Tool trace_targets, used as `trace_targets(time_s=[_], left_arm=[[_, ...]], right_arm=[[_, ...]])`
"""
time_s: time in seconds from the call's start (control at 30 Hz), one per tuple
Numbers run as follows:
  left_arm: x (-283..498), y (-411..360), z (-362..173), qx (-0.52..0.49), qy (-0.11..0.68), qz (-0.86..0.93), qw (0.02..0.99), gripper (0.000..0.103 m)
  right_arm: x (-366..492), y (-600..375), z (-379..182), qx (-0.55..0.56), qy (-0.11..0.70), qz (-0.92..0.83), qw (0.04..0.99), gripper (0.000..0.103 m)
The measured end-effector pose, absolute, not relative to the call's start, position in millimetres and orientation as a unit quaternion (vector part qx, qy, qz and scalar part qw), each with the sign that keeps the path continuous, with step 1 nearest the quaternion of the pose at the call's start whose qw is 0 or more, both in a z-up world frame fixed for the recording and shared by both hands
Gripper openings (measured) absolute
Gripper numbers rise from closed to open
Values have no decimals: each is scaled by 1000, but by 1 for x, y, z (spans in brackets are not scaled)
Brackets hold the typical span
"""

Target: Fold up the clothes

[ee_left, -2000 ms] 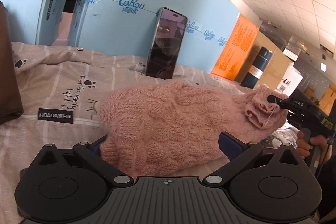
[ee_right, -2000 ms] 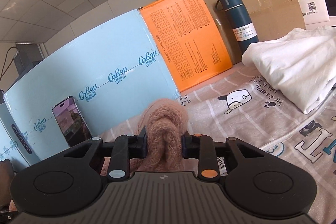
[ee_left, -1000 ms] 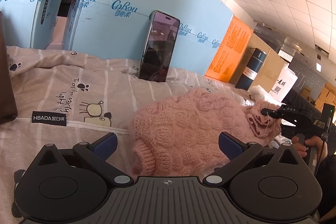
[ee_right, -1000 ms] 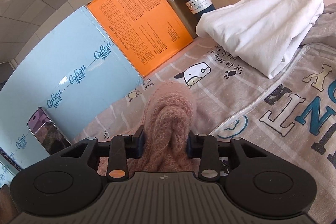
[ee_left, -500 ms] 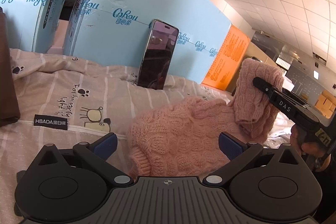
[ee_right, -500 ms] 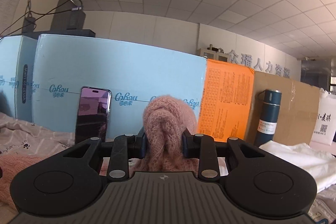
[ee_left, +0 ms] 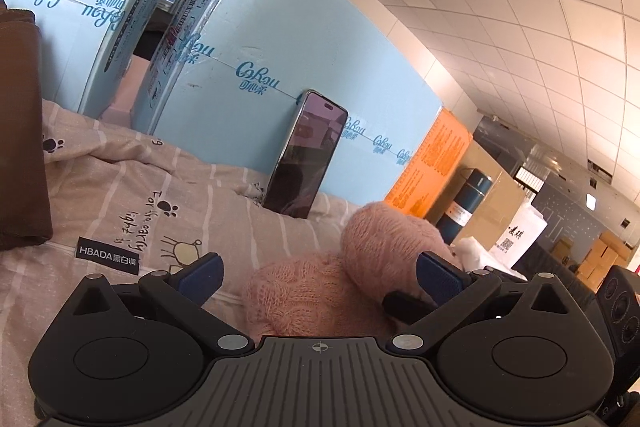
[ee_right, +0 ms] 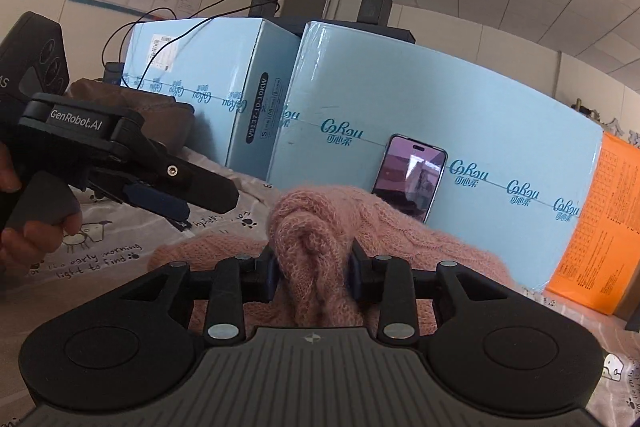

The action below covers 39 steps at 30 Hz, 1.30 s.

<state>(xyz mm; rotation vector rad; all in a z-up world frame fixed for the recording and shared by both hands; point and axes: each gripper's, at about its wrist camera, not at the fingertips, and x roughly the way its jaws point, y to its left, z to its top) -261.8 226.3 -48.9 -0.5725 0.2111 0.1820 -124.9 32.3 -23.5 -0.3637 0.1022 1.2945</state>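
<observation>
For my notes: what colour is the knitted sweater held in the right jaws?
Pink, with a cable-knit texture: the knitted sweater shows best in the right wrist view.

we see a smartphone propped upright against pale blue cartons at the bedspread's far edge. further right along that edge stand an orange board and a dark blue flask. brown fabric lies at the left edge.

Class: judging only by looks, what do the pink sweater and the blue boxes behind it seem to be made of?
Pink sweater: probably soft wool or mohair-like yarn; cable stitches and a fuzzy halo show. Blue boxes: probably printed cardboard with a slight sheen; sharp folded edges and a shipping label suggest it.
</observation>
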Motion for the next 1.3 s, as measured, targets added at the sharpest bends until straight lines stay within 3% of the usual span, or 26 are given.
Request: trace_targets(time_s=[0.17, 0.37, 0.63, 0.8, 0.87, 0.9, 0.97, 1.0, 1.03, 1.1, 1.3], left_arm=[[-268, 228, -46, -299, 67, 61, 950, 103], [-264, 230, -39, -346, 51, 4, 937, 103], [-209, 226, -44, -439, 117, -59, 889, 102], [-186, 218, -49, -428, 157, -30, 890, 101], [-181, 216, -49, -413, 170, -16, 895, 95], [-177, 214, -49, -401, 180, -4, 898, 86], [-169, 211, -49, -369, 208, 23, 905, 59], [-166, 208, -49, -352, 218, 33, 910, 34], [-164, 206, -49, -333, 222, 37, 915, 26], [-167, 198, -43, -300, 207, 31, 931, 20], [-191, 175, -10, -199, 130, 29, 971, 17]], right_arm=[[-122, 32, -29, -140, 107, 648, 741, 70], [-90, -3, -9, -53, 156, 683, 712, 80], [-9, -47, -17, 157, 284, 656, 682, 82], [2, -52, -23, 191, 306, 658, 661, 82], [2, -51, -24, 189, 312, 658, 658, 82], [3, -50, -25, 188, 317, 658, 657, 82], [2, -48, -27, 184, 324, 655, 657, 82], [2, -47, -28, 183, 325, 654, 658, 82], [2, -46, -28, 183, 326, 652, 659, 82], [3, -46, -29, 185, 326, 651, 660, 82], [5, -52, -28, 210, 311, 663, 647, 82]])
